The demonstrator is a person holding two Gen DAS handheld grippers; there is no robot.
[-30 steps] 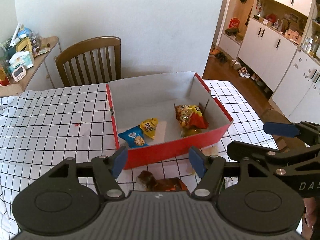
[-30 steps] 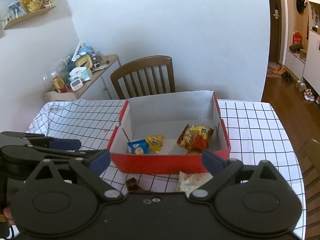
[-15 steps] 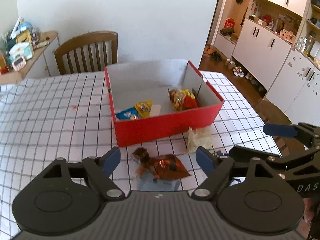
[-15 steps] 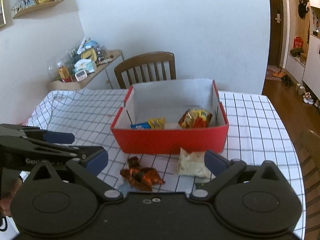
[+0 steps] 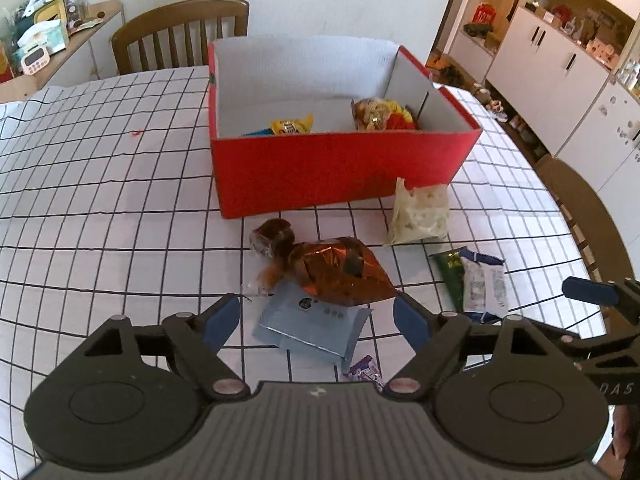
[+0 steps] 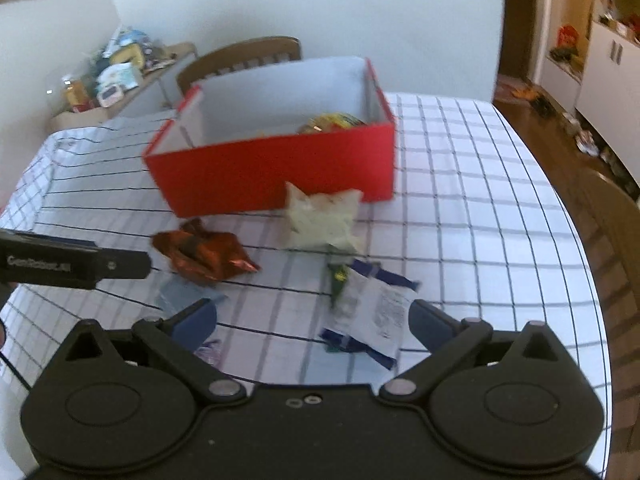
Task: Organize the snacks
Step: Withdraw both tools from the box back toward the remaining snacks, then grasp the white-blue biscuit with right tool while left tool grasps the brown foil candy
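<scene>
A red box (image 5: 340, 168) (image 6: 280, 172) on the checked tablecloth holds a yellow packet (image 5: 292, 125), a blue one and a red-yellow bag (image 5: 382, 114). In front of it lie an orange foil bag (image 5: 340, 266) (image 6: 204, 254), a pale blue packet (image 5: 312, 326), a pale yellowish bag (image 5: 420, 214) (image 6: 324, 218), a white-blue wrapper (image 5: 482, 284) (image 6: 372, 312) and a purple wrapper (image 5: 362, 368). My left gripper (image 5: 316, 318) is open and empty over the pale blue packet. My right gripper (image 6: 312, 318) is open and empty beside the white-blue wrapper.
A wooden chair (image 5: 180, 32) stands behind the table. A cluttered sideboard (image 5: 48, 48) is at the far left. White cabinets (image 5: 560, 76) line the right wall. The table's right edge (image 6: 580, 264) curves near a second chair (image 5: 592, 216).
Both grippers have pulled back from the box and dropped lower, so the loose snacks in front of the box have come into view. The right view is now blurred by motion.
</scene>
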